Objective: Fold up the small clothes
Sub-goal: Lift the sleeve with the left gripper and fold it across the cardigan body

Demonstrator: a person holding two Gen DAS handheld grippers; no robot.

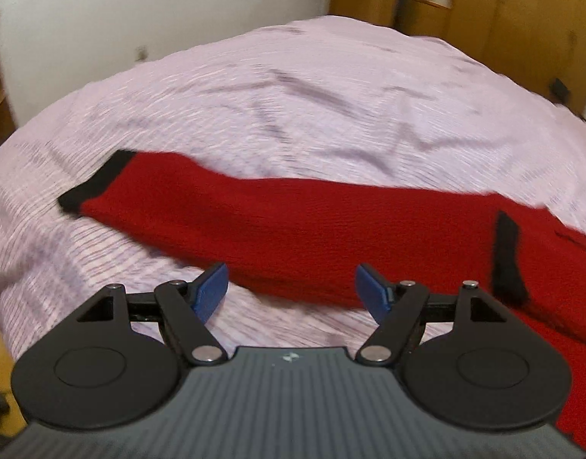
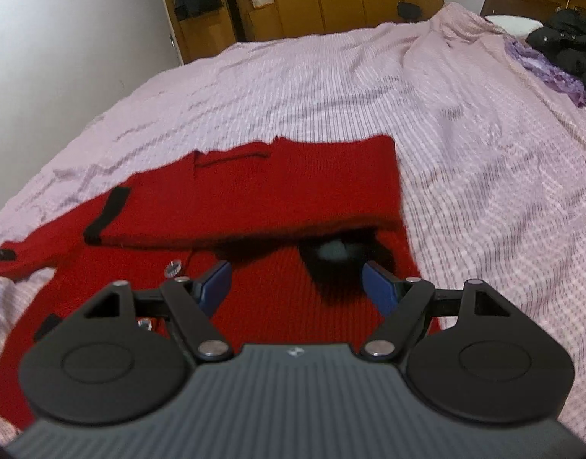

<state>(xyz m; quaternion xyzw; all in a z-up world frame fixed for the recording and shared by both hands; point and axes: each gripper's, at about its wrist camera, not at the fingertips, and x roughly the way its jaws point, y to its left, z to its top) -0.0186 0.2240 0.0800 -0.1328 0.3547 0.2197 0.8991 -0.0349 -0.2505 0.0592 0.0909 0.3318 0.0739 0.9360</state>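
Left wrist view: the left gripper (image 1: 291,290) stands wide with nothing between its blue pads. The red cardigan (image 1: 293,229) lies on the pink bedsheet (image 1: 293,95), one sleeve (image 1: 201,206) stretched from centre to the black cuff (image 1: 94,187) at middle left. That sleeve looks unfolded; judged next step: grip near the cuff and carry it across the body.

Right wrist view: the right gripper (image 2: 296,287) is likewise wide and empty, over the cardigan's body at lower centre. A sleeve already lies across the chest. Keep edges aligned, buttons (image 2: 174,269) clear.
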